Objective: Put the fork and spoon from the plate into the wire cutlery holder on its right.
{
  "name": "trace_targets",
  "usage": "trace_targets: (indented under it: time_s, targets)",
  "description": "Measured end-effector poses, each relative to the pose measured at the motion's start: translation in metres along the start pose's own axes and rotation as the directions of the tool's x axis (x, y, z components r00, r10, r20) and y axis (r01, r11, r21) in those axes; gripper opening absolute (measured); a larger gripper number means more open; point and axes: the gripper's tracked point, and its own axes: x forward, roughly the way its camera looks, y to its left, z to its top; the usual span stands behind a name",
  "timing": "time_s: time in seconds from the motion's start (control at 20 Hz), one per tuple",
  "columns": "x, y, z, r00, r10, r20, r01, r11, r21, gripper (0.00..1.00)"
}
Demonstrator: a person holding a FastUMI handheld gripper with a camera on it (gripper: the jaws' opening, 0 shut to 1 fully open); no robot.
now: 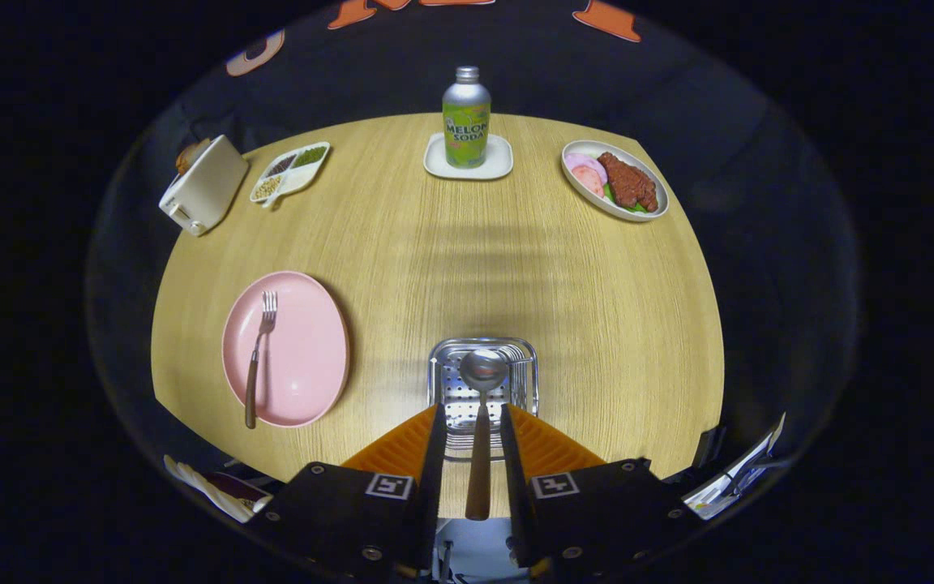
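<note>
Your gripper [473, 422] pinched the spoon [481, 405] by its smooth wooden handle; bowl polished metal, glossy. Holder [520, 365]: shiny perforated metal. Fork [259, 349]: metal tines, wood handle. Pink plate [305, 357] matt, plastic-looking. Table [580, 276]: pale wood grain, satin.

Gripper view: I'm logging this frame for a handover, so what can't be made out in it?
- Gripper on the wooden-handled spoon: whether both fingers press the handle; it hides the contact.
- Wire cutlery holder: its near wall, behind the fingers and spoon.
- White toaster: what sits in its slot, too small.
- Divided snack dish: contents too small.
</note>
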Motion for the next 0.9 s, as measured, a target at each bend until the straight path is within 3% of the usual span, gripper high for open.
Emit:
trace_targets:
  time_s: [0.15, 0.2, 0.3, 0.55, 0.9]
  targets:
    - [-0.021, 0.007, 0.017, 0.994, -0.006, 0.105, 0.006, 1.000, -0.001, 0.65]
    - [-0.027, 0.010, 0.022, 0.990, -0.012, 0.144, 0.013, 1.000, -0.001, 0.80]
    - [-0.041, 0.025, 0.036, 0.973, -0.002, 0.231, 0.002, 1.000, 0.000, 1.00]
    - [-0.062, 0.082, 0.068, 0.892, 0.058, 0.448, -0.089, 0.995, 0.049, 1.00]
    - [-0.030, 0.148, 0.062, 0.839, 0.052, 0.542, -0.049, 0.999, -0.021, 1.00]
